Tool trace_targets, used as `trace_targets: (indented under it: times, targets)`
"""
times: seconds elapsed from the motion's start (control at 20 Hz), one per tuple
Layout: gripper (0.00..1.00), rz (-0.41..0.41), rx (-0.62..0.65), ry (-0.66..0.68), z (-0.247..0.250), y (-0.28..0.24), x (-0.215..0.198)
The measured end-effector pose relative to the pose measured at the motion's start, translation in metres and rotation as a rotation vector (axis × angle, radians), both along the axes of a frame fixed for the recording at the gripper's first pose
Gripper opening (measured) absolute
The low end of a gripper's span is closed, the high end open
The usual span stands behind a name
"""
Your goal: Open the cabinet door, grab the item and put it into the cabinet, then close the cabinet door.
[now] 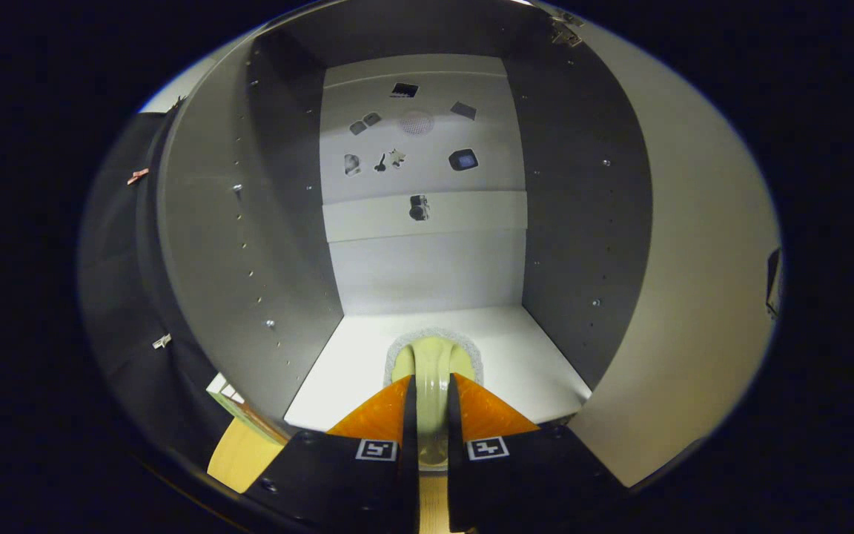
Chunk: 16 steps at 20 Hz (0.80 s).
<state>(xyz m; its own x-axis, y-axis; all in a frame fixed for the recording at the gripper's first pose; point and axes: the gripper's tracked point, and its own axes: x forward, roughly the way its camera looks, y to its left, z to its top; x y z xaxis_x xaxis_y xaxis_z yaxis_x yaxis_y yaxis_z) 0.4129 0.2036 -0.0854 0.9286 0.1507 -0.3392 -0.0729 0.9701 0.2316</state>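
Claw (pixel 432 389): clamped on pale yellow item (pixel 432 363).
Item: just above cabinet floor (pixel 531 363).
Door (pixel 694 297): open.
Advice: lower flat, then release.

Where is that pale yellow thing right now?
In the gripper view, the pale yellow item sits clamped between the gripper fingers, its front end over the cabinet's white floor.

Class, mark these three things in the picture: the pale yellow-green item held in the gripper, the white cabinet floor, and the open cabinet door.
Pale yellow-green item (pixel 433 363): gripper view, its rounded top between the fingers.
White cabinet floor (pixel 523 356): gripper view, bare part beside the item.
Open cabinet door (pixel 694 297): gripper view, its inner face.
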Motion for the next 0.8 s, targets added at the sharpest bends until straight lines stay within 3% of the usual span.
trace_targets:
  times: [0.3, 0.6, 0.8]
  targets:
    - [0.19, 0.006, 0.003, 0.025, -0.016, 0.005, 0.05]
    - [0.19, -0.048, 0.001, 0.073, -0.042, 0.002, 0.085]
    - [0.25, -0.052, 0.024, 0.103, -0.048, 0.006, 0.091]
